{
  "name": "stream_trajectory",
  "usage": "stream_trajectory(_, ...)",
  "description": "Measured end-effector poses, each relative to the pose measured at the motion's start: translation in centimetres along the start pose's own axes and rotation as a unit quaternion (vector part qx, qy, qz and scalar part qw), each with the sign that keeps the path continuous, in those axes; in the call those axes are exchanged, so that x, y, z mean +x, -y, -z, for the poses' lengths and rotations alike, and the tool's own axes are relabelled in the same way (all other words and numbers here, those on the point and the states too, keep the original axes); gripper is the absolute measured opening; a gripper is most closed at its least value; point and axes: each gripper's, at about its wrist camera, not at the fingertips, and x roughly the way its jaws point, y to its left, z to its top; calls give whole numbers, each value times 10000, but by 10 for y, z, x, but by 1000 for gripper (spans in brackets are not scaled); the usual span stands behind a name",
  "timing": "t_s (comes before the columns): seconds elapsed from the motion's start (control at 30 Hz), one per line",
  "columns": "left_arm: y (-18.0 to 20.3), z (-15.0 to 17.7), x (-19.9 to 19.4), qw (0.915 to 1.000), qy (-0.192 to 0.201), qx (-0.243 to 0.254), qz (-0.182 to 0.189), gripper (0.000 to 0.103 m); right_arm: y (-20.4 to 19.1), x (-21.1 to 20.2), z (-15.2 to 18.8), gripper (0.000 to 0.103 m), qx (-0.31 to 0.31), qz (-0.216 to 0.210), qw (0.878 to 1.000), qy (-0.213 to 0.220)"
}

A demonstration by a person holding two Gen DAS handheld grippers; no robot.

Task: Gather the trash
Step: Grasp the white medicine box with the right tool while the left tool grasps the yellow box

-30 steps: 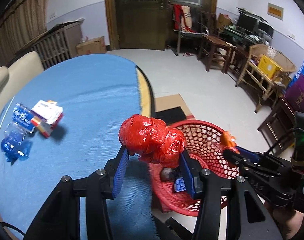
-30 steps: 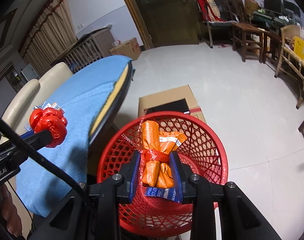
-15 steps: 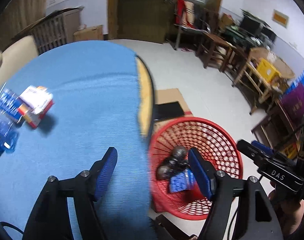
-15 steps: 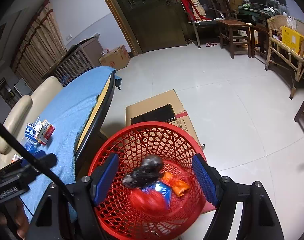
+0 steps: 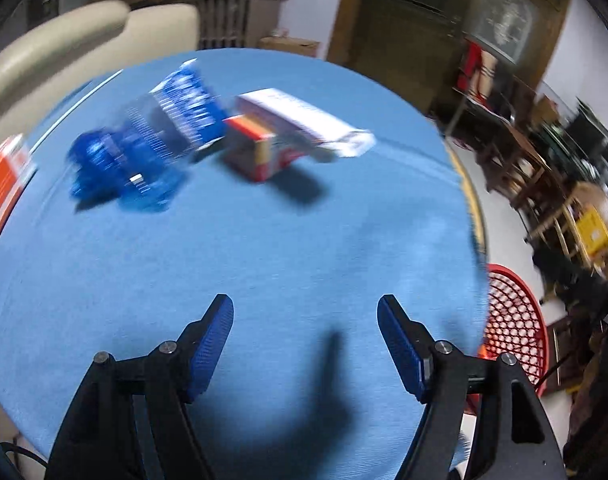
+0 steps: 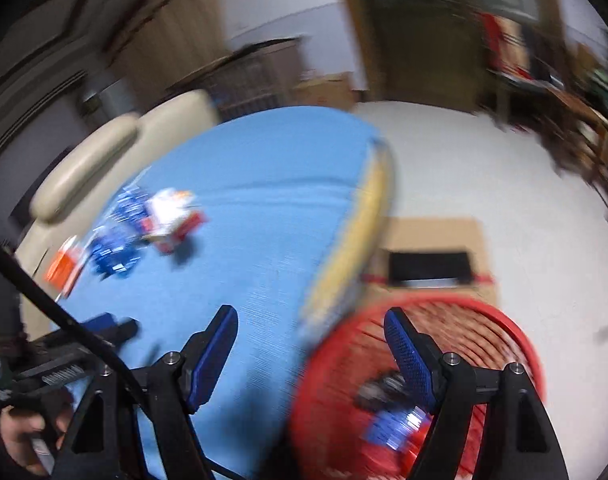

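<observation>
Both views are motion-blurred. My left gripper point(image 5: 305, 320) is open and empty above the blue tablecloth point(image 5: 264, 248). Ahead of it lie a crushed blue bottle point(image 5: 144, 152), a red and white carton point(image 5: 280, 136) and an orange box point(image 5: 4, 184) at the far left. My right gripper point(image 6: 311, 332) is open and empty, astride the table edge and the red mesh basket point(image 6: 500, 324). The basket holds dark, blue and red trash point(image 6: 388, 412). The same bottle point(image 6: 116, 240), carton point(image 6: 172, 220) and orange box point(image 6: 64, 268) show on the table in the right wrist view. The left gripper point(image 6: 104, 328) shows at lower left.
The basket rim point(image 5: 516, 320) stands off the table's right edge. A cardboard box point(image 6: 432, 256) lies on the floor behind the basket. A cream sofa point(image 5: 64, 52) borders the table's far left. Wooden chairs and furniture point(image 5: 544, 168) line the right wall.
Both grippers have swung left from over the basket toward the table. One second ago each held a trash bundle; both were dropped into the basket by half a second ago.
</observation>
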Motion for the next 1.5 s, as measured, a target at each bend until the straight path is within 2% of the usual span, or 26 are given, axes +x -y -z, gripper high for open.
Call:
stream_trajectory(0.13,-28,1,0,9996,42,-270,-51,75,-70,32,-33,79,-848,-479,9952,-65)
stream_trajectory(0.23,-43,3,-1,9992,93,-373,-89,75,-110,58,-51,79,-1288,-652,9894,-154)
stream_trajectory(0.4,-69,7,0,9984,133,-548,-104,75,-146,97,-71,79,-1731,-679,9816,-425)
stream_trajectory(0.53,-81,3,4,9976,120,-672,-81,75,-165,129,-82,79,-2084,-528,9740,-719)
stream_trajectory(0.77,-92,-2,11,9975,116,-703,11,75,-163,161,-94,79,-2330,-397,9647,-1162)
stream_trajectory(0.87,-91,-7,14,9980,122,-624,1,75,-163,172,-96,75,-2322,-431,9625,-1334)
stream_trajectory(0.9,-94,-15,16,9982,126,-589,4,75,-163,176,-96,55,-2310,-472,9617,-1401)
stream_trajectory(0.93,-93,-19,17,9984,136,-554,-2,75,-163,179,-96,50,-2309,-464,9607,-1470)
stream_trajectory(1.07,-83,-42,16,9993,254,-279,-57,75,-152,172,-96,50,-2104,-602,9661,-1373)
stream_trajectory(1.23,-62,-77,28,9990,373,228,-19,77,-113,142,-94,50,-1389,-733,9826,-990)
stream_trajectory(1.37,-38,-108,41,9948,423,930,21,77,-76,116,-83,50,-941,-757,9891,-838)
stream_trajectory(1.43,-24,-124,50,9899,462,1338,-43,77,-61,105,-77,50,-755,-762,9912,-781)
stream_trajectory(1.5,-15,-128,53,9869,473,1536,-110,78,-47,96,-71,50,-574,-796,9923,-752)
